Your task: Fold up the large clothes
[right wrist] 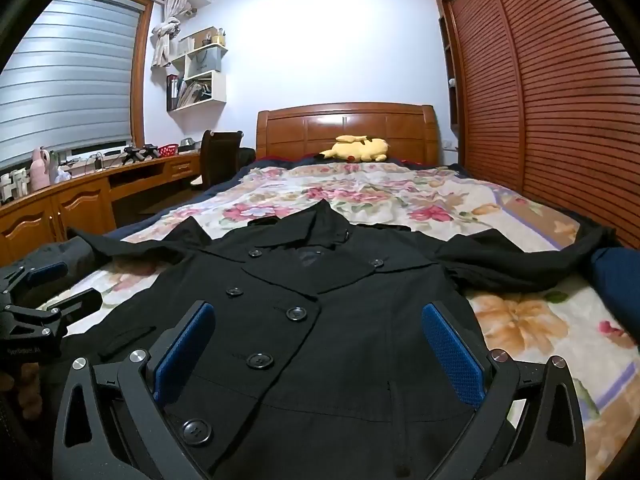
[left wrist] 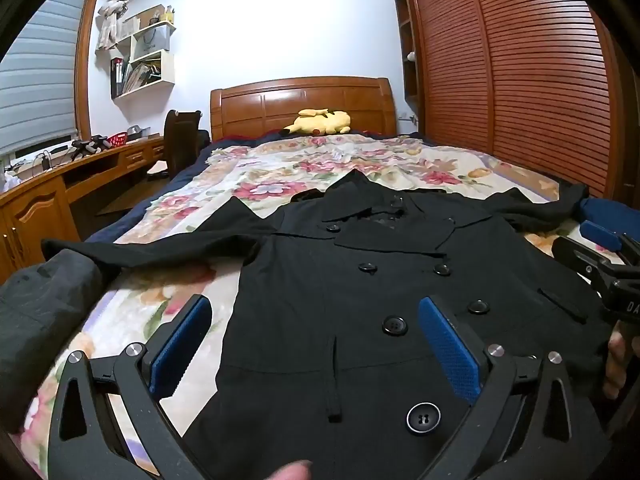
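Observation:
A black double-breasted coat [left wrist: 360,280] [right wrist: 340,300] lies flat, front up, on the floral bedspread [left wrist: 280,168] [right wrist: 400,196], collar toward the headboard and both sleeves spread out sideways. My left gripper [left wrist: 316,320] hovers open over the coat's lower left front, its blue pads wide apart with nothing between them. My right gripper [right wrist: 320,324] hovers open over the lower right front, also holding nothing. Each gripper shows at the edge of the other's view: the right gripper [left wrist: 600,256] at the far right, the left gripper [right wrist: 52,292] at the far left.
A yellow plush toy [left wrist: 320,122] [right wrist: 358,148] rests by the wooden headboard [left wrist: 304,104]. Louvred wardrobe doors [right wrist: 560,120] line the right side. A wooden desk [right wrist: 80,196] and dark chair [right wrist: 220,156] stand left. A dark grey garment [left wrist: 44,312] lies at the bed's left corner.

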`<state>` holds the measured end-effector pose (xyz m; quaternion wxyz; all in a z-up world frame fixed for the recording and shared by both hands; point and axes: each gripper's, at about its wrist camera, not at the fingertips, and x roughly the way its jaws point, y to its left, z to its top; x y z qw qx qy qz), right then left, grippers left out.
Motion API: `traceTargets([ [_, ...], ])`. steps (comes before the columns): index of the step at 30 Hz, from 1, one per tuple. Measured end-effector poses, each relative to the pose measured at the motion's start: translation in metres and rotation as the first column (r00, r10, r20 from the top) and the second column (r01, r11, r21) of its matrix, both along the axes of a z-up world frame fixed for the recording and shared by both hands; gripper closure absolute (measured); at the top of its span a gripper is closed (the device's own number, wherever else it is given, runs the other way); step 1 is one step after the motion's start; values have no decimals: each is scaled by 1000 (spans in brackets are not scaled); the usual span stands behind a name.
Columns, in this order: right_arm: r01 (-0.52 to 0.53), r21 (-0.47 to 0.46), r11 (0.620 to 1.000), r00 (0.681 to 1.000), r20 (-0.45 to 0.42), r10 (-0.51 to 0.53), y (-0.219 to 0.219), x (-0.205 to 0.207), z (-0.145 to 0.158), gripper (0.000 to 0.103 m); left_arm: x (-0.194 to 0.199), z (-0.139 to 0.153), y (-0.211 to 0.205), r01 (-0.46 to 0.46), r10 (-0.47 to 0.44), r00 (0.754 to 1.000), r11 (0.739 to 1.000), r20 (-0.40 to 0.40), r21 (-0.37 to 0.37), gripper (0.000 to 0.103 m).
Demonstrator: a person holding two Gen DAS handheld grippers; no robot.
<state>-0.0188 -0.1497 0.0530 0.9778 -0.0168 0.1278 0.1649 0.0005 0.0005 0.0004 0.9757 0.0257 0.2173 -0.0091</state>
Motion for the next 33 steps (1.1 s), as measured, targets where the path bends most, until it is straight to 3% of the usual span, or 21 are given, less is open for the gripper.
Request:
traceTargets([
  [33,5,7,1000,1000,10,-5,-1,-3,0,0,-2,3,5,-23,24,999,1000,22,-21,0],
])
